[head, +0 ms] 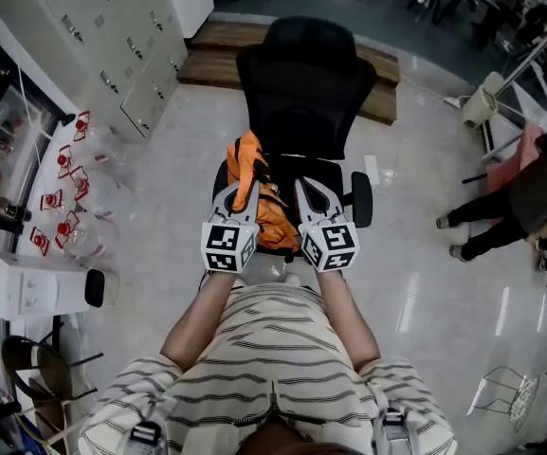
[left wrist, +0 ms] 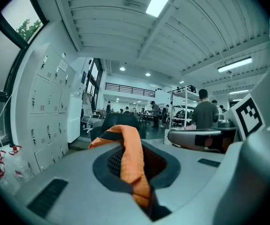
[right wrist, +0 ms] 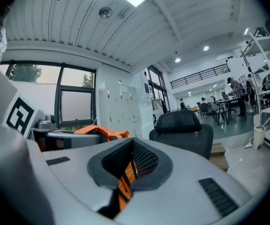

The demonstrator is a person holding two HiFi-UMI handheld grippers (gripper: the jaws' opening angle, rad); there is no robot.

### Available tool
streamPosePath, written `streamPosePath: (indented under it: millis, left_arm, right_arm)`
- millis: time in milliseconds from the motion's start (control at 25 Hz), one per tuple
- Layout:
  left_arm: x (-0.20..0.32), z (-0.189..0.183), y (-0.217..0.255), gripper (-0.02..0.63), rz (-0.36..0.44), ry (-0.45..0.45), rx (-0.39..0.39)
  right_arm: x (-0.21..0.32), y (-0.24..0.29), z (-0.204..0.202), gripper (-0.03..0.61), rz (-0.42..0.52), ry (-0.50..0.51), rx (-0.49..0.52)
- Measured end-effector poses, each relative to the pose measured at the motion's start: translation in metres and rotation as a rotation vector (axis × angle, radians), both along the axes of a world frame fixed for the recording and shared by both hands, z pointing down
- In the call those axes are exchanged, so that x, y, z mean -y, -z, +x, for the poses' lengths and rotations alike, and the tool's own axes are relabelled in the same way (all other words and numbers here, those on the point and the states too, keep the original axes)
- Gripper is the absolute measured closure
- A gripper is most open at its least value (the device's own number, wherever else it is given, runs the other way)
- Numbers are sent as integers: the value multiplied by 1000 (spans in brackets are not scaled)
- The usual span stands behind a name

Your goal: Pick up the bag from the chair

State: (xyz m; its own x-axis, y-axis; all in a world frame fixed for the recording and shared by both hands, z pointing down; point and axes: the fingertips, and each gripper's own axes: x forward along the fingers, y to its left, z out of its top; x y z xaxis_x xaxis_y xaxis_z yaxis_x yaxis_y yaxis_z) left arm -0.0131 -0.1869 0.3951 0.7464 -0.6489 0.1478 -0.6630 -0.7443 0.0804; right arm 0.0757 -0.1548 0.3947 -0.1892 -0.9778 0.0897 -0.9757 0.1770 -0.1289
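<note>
- Your left tongs (head: 238, 197) are clamped on an orange strap (left wrist: 131, 165) of the orange fabric bag (head: 271, 214). Your right tongs (head: 308, 195) pinch its orange-and-black strap (right wrist: 124, 184).
- The bag is over the seat of the black office chair (head: 301, 93).
- Raise both sides evenly and straight up, gripping firmly.

Chair backrest (head: 301, 93) blocks centre ahead; bag (head: 268, 216) fills seat. Lockers (head: 112, 36) upper left, bottles (head: 74, 197) at left. Open floor (head: 415, 254) right of chair; person (head: 529, 188) far right.
</note>
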Motion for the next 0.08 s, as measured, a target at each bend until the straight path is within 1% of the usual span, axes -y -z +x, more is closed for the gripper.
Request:
streamPosePath:
  millis: [80]
  left_arm:
    - [1, 0, 1, 577, -1, -1, 4]
  right_arm:
    - [1, 1, 2, 560, -2, -4, 4]
